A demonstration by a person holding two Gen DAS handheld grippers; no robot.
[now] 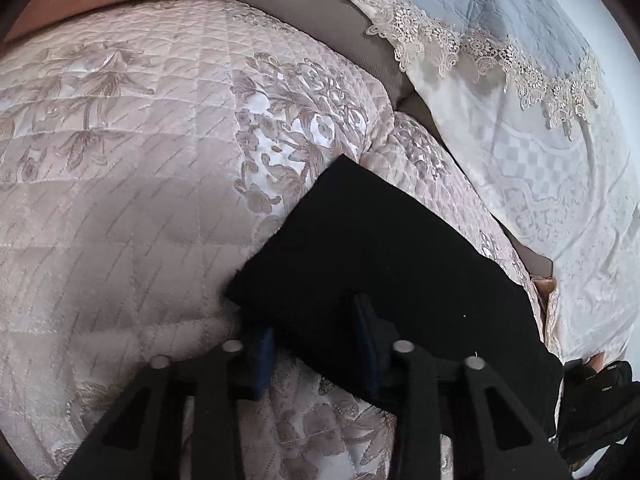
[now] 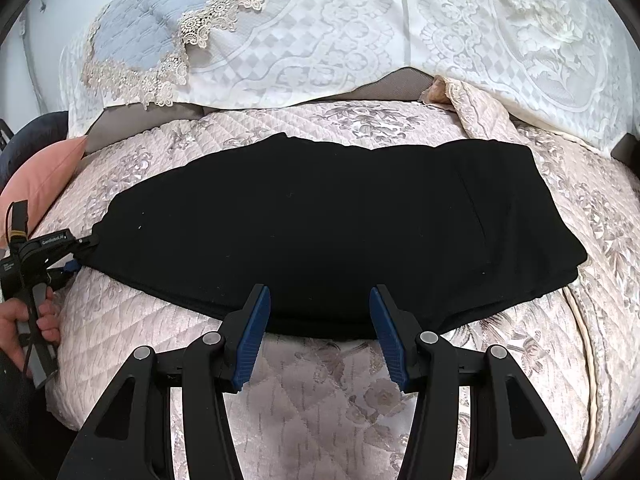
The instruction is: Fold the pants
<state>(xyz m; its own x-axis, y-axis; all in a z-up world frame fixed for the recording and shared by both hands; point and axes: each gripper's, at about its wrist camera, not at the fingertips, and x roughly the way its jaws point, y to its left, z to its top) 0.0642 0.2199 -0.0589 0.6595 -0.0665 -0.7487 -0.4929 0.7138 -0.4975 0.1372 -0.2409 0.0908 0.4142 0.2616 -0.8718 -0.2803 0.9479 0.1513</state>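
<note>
The black pants (image 2: pixel 320 224) lie flat and lengthwise on a pink quilted cover (image 2: pixel 320 400), legs stacked, waist end to the right. My right gripper (image 2: pixel 319 300) is open, its blue pads at the pants' near edge, not holding cloth. In the left wrist view the leg end of the pants (image 1: pixel 380 248) lies across the cover (image 1: pixel 120 200). My left gripper (image 1: pixel 316 320) is open at that leg end, one pad over the cloth, the other beside its corner. The left gripper also shows in the right wrist view (image 2: pixel 76 254), at the pants' left tip.
A white patterned bedspread (image 2: pixel 440 40) with a blue lace-edged pillow (image 2: pixel 140 28) lies behind the quilted cover. A pink pillow (image 2: pixel 44 176) sits at the left. A grey strip (image 1: pixel 320 20) runs between the cover and the bedspread.
</note>
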